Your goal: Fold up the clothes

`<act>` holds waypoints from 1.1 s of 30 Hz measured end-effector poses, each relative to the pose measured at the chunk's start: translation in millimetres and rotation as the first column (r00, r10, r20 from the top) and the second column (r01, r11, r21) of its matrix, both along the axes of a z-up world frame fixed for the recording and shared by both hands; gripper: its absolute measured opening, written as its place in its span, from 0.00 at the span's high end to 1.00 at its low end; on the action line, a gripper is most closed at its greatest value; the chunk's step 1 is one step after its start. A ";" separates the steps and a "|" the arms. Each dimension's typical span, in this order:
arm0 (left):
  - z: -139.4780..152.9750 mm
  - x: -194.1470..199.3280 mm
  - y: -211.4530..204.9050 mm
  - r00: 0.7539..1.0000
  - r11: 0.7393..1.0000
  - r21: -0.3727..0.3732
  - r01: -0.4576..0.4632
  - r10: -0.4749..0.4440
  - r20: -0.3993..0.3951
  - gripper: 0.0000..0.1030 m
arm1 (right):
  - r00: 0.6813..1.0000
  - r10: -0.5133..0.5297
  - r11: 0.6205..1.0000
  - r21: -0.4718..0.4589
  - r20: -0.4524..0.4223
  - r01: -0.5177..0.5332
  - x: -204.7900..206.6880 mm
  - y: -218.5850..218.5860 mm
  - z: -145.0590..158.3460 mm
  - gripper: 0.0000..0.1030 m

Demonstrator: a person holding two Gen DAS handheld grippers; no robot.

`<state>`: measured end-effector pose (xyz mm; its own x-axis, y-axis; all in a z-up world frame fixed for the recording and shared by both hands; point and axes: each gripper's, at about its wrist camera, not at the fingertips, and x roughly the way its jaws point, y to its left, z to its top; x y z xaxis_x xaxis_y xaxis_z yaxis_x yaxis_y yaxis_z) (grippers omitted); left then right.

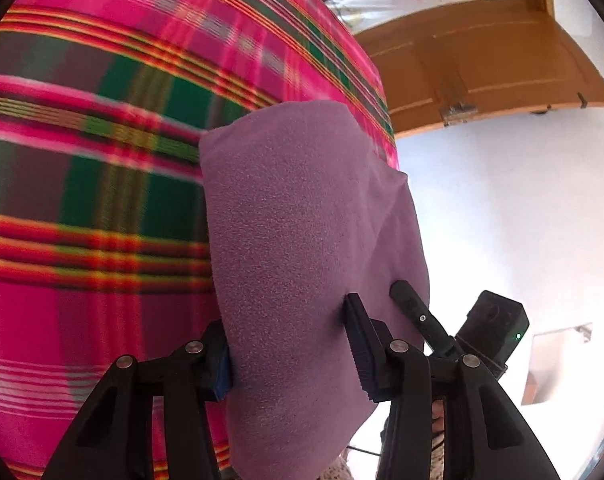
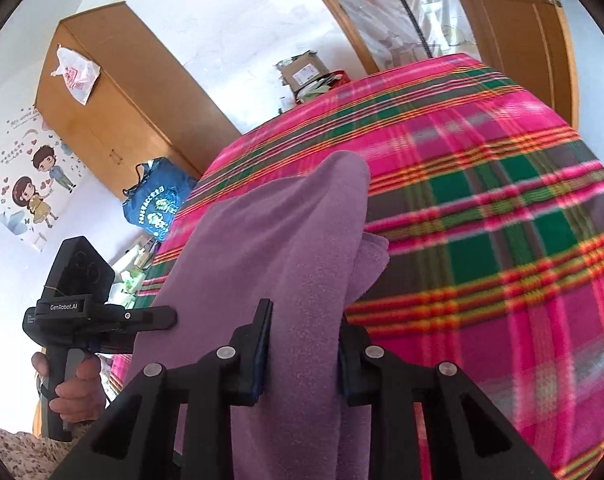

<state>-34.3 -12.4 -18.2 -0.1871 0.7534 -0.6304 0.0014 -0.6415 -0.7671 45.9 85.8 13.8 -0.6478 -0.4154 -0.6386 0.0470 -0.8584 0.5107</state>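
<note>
1. You are mid-fold: the purple fleece garment (image 1: 302,216) hangs lifted between your two claws above the bed, doubled over itself. Judging by the thick roll at its top, at least one fold is already made, and this looks like the carry before laying it down.

2. The plaid bedspread (image 1: 94,184) fills the left wrist view from 7 to 12 o'clock. It is pink with green squares and red-yellow stripes. That is the surface to lay the garment on; the part in view is bare.

3. Next move, as I judge it: lower both claws together, keep the held edge level, set the far end down first, then let the rest follow so no crease forms.

4. The room: a wooden wardrobe (image 2: 114,108) stands at 10 o'clock in the right wrist view, a white plastic bag (image 2: 76,74) on its side. A wooden door (image 1: 482,64) sits at 1 o'clock in the left view.

5. Your left claw (image 1: 290,364) is clamped on the garment's near edge, with a wide bunch of cloth between the pads.

6. Your right claw (image 2: 304,354) is also clamped on the garment, its jaws closer together on a narrower bunch.

7. A blue bag (image 2: 158,204) lies beside the bed at 9 o'clock, below a cartoon wall sticker (image 2: 34,184).
</note>
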 end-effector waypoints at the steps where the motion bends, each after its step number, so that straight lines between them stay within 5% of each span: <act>1: -0.4 -3.0 -4.4 1.000 1.000 -0.003 -0.009 0.009 0.000 0.53 | 1.000 0.008 1.000 0.002 -0.001 -0.008 -5.6 -6.5 -0.1 0.73; 33: 8.2 -100.1 -107.3 0.956 0.952 -0.092 -0.293 0.292 -0.029 0.53 | 0.978 0.208 0.978 -0.014 -0.026 -0.208 -131.9 -130.9 -6.7 0.73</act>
<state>-134.5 -119.8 -10.1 -0.4003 0.6017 -0.6912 0.1885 -0.6841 -0.7046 -86.0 -45.1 7.1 -0.5611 -0.5531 -0.6158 0.2358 -0.8199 0.5217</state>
